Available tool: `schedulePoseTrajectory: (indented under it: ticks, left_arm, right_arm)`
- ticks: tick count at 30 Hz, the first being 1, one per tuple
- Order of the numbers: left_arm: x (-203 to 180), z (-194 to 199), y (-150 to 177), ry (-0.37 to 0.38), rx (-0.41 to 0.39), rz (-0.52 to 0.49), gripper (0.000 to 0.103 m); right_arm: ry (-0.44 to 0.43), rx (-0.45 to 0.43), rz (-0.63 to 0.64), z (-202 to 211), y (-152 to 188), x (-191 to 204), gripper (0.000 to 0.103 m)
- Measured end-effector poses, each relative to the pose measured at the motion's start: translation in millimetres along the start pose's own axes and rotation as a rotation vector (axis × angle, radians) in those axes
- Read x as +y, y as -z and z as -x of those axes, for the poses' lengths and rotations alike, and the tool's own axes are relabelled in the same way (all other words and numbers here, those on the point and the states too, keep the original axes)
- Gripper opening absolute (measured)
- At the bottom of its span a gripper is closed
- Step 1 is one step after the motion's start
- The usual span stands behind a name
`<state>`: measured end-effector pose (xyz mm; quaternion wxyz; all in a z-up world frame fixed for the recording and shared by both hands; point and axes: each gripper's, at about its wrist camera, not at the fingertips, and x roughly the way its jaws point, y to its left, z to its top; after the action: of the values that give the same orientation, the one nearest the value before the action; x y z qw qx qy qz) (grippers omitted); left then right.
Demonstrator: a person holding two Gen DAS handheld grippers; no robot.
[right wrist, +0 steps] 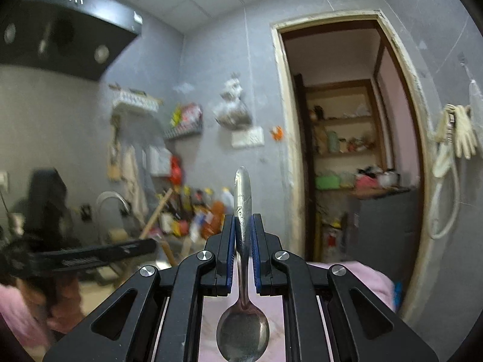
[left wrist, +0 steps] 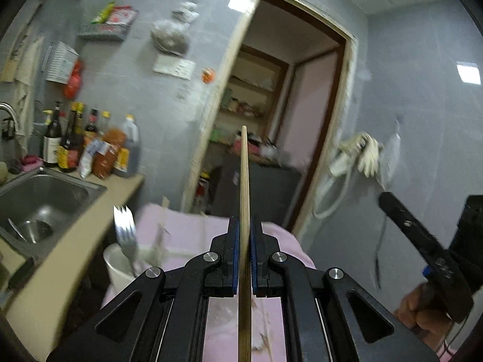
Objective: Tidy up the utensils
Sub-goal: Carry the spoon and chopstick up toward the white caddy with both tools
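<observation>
Chopstick [left wrist: 244, 187] is pinched tight in your left gripper [left wrist: 244, 226], sticking straight out toward the doorway [left wrist: 289, 105]. Your right gripper [right wrist: 243, 226] is clamped on the spoon [right wrist: 243, 325] handle, bowl hanging back toward the camera. A fork [left wrist: 124, 229] stands in the white cup [left wrist: 116, 264] by the counter's edge, near the sink [left wrist: 42, 199].

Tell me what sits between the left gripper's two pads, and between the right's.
Left wrist view: a wooden chopstick is clamped between the left gripper pads. Right wrist view: a metal spoon, handle pointing forward, is clamped in the right gripper.
</observation>
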<state>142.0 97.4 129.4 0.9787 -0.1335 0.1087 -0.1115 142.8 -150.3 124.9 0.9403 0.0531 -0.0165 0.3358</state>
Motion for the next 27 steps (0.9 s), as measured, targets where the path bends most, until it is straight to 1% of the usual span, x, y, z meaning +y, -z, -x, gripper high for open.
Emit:
schedulePoseTrajectory:
  ticks: [4,6,8,10,13,17,19,22,24,27]
  left_arm:
    - [35.7,1.9,-24.4,-0.03,-0.057,0.062,0.004]
    - [50.7,0.4,-36.5,-0.057,-0.108,0.087,0.004]
    - [64.2,-0.7,-47.6,-0.091,-0.171,0.102,0.004]
    - [76.8,-4.9,-54.0,-0.134,-0.222,0.115,0.004]
    - [96.1,-15.9,-58.1,-0.193,-0.281,0.146,0.004]
    - [116.6,-32.5,-49.6,-0.268,-0.328,0.19,0.004]
    - [119.7,-35.6,-41.3,-0.303,-0.35,0.189,0.004]
    - [117.8,-37.6,-29.1,-0.357,-0.377,0.161,0.004]
    - [113.3,-39.5,-21.2,-0.382,-0.383,0.136,0.004]
    - [110.4,-44.3,-11.4,-0.391,-0.362,0.12,0.004]
  right_arm:
    - [-0.069,-0.05,-0.017,-26.0,-15.8,17.0,0.008]
    - [-0.097,-0.071,-0.038,-39.5,-21.8,20.0,0.008]
    - [-0.108,-0.112,-0.048,-55.0,-28.4,21.6,0.008]
    - [-0.133,-0.129,-0.084,-66.7,-31.5,19.3,0.008]
    - [-0.152,-0.156,-0.118,-86.8,-25.6,13.3,0.008]
    - [-0.165,-0.126,-0.171,-109.0,-3.5,4.4,0.008]
    - [-0.189,-0.108,-0.202,-117.6,11.4,-1.5,0.008]
    - [-0.191,-0.07,-0.208,-128.5,32.8,-5.0,0.008]
    - [-0.197,-0.042,-0.223,-132.6,46.7,-8.1,0.008]
    - [-0.21,-0.013,-0.23,-135.5,60.6,-9.3,0.008]
